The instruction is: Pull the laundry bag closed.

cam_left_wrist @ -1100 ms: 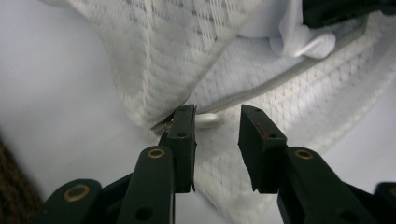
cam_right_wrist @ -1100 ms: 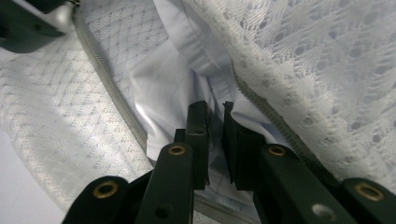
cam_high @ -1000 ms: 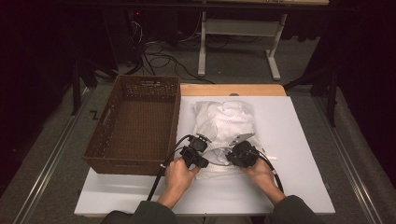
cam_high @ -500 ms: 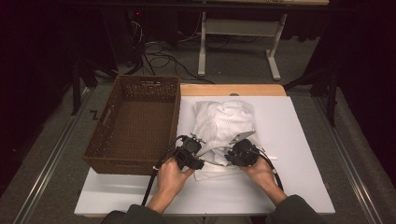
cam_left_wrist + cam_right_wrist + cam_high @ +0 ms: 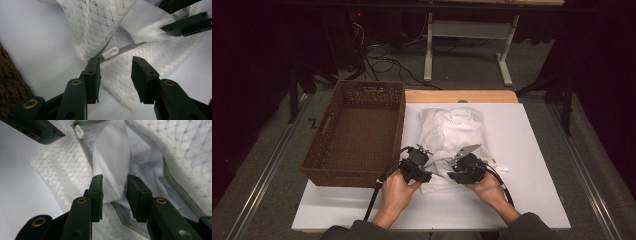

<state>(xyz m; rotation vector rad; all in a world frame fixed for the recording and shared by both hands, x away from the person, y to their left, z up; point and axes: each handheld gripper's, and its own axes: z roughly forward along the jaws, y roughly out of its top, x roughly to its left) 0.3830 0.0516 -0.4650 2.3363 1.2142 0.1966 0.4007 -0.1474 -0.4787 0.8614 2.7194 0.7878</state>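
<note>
A white mesh zip bag lies on the white table, stuffed with smooth white cloth. Both grippers are at its near end. My left gripper stands open over the bag's mesh corner, and the white zipper pull lies just past its left jaw tip. In the high view it is the left gripper. My right gripper, which is the right gripper in the high view, has just been opening. A fold of the smooth cloth lies between its jaws, not pinched.
A brown woven basket stands empty on the table's left, close beside the bag. Bare white table stretches right of the bag and in front of the hands. Cables trail from both grippers toward the near edge.
Both hands have stayed at the bag's near end. The left gripper has edged slightly toward the near edge of the table.
</note>
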